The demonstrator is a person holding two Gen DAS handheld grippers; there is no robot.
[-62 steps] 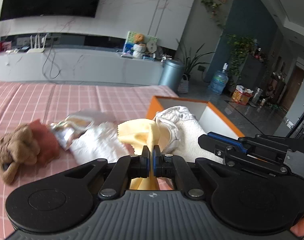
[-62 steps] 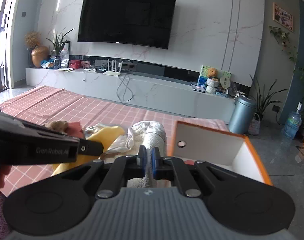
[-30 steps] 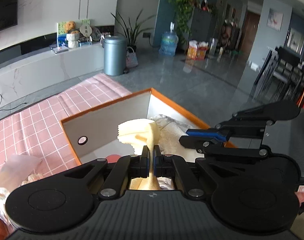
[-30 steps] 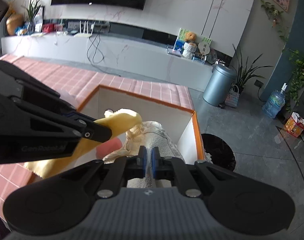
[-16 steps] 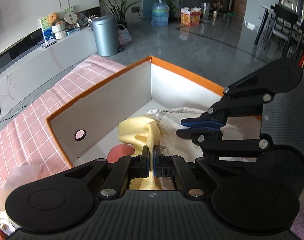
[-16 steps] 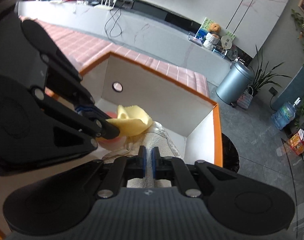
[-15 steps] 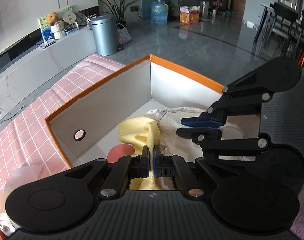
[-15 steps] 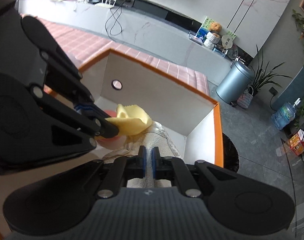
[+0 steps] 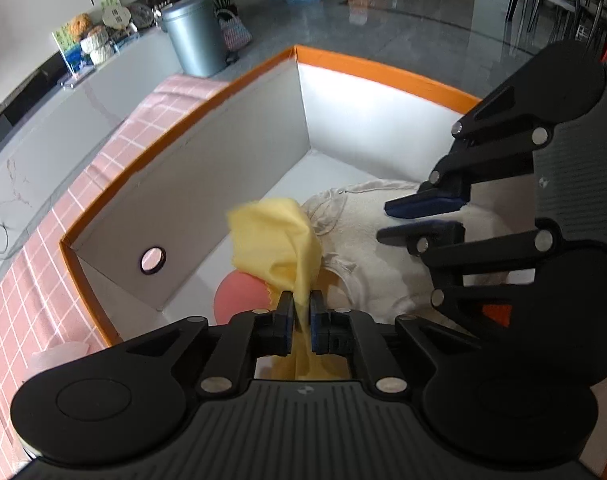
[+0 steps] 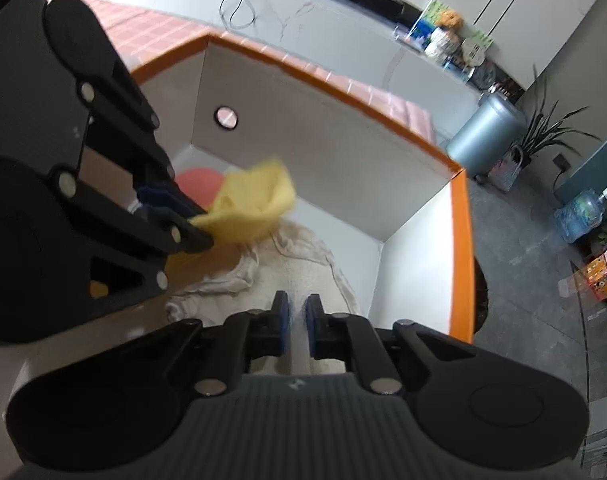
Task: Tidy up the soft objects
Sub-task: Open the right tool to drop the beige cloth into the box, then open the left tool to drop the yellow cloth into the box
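An orange-rimmed white box point(image 9: 183, 140) point(image 10: 343, 109) lies under both grippers. My left gripper point(image 9: 301, 312) point(image 10: 205, 226) points down into it. Its jaws are opening, with the yellow cloth point(image 9: 275, 236) point(image 10: 255, 200) still between the pads and blurred above them. My right gripper point(image 10: 297, 320) point(image 9: 383, 220) is beside it on the right. Its jaws are opening too, a narrow gap over the white towel point(image 9: 375, 240) point(image 10: 299, 268), which lies bunched on the box floor. A round red soft thing point(image 9: 239, 296) point(image 10: 197, 182) rests in the box, partly under the yellow cloth.
The box stands on a pink checked tablecloth point(image 9: 35, 280), at the table's end, with grey floor and a metal bin point(image 9: 195, 36) beyond. A round hole point(image 9: 153, 260) pierces one box wall. A pale plastic bag point(image 9: 59, 356) lies outside the box at lower left.
Both grippers have sunk deeper into the box and tipped further down. Their pads have parted slightly. The yellow cloth has come lower, close over the towel and the red thing.
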